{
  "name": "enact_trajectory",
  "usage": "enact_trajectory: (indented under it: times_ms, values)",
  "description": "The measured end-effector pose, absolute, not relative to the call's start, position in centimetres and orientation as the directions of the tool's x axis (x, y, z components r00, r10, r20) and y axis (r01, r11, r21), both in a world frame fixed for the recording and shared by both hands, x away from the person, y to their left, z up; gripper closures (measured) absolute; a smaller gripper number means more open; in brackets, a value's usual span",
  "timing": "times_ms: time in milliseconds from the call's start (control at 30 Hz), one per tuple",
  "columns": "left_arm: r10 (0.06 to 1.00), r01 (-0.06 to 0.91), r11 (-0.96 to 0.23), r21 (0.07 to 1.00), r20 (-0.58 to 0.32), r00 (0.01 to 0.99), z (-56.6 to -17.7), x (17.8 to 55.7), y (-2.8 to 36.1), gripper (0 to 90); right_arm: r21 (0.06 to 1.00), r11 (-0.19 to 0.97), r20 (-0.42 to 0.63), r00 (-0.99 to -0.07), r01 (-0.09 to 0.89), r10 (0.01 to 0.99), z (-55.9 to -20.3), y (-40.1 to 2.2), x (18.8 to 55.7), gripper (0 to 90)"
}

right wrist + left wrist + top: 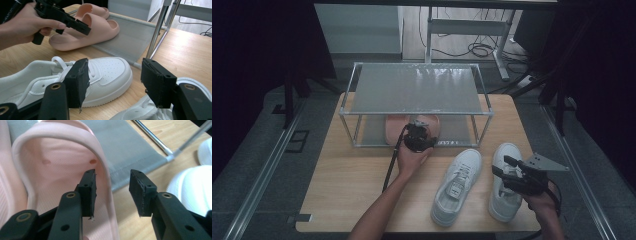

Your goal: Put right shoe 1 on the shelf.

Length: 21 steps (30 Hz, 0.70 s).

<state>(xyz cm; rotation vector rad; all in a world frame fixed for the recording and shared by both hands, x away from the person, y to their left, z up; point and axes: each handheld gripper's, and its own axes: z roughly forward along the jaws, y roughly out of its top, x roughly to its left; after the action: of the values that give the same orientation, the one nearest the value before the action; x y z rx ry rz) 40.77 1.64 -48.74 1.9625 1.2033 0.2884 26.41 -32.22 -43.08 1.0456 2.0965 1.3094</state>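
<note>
Black jaws of my left gripper (112, 192) stand apart around the pink slipper's (62, 170) side on the shoe rack's (417, 90) bottom shelf. My right gripper (117, 82) gapes, holding nothing. 2 white sneakers (458, 185) wait beside the rack.

**No readable text**

No words, numbers, brands or signs can be read anywhere in these views. The white sneakers (458, 184) carry a small patch on the tongue, but it is too blurred to make out. The pink slippers (86, 27), the shelf (414, 89) and the table (347, 185) bear no legible marks, and neither gripper carries lettering that can be made out.
</note>
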Motion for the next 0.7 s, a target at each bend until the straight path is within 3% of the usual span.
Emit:
enact_trajectory:
  times_ms: [200,500,700]
  values:
    - [0.803,0.616,-0.262,0.743,-0.186,0.566,-48.1,39.2,2.5,57.3,0.894,0.262,0.016,-0.609,0.364,0.793,-43.1,-32.2,26.4,40.0]
    - [0.742,0.540,-0.346,0.767,-0.129,0.658,-47.4,35.9,4.7,79.8,0.894,0.261,0.015,-0.608,0.364,0.793,-43.2,-32.1,26.4,40.0]
    - [0.715,0.528,-0.409,0.745,-0.099,0.693,-47.8,34.6,6.5,85.9,0.892,0.265,0.015,-0.610,0.366,0.792,-43.2,-32.0,26.4,40.0]
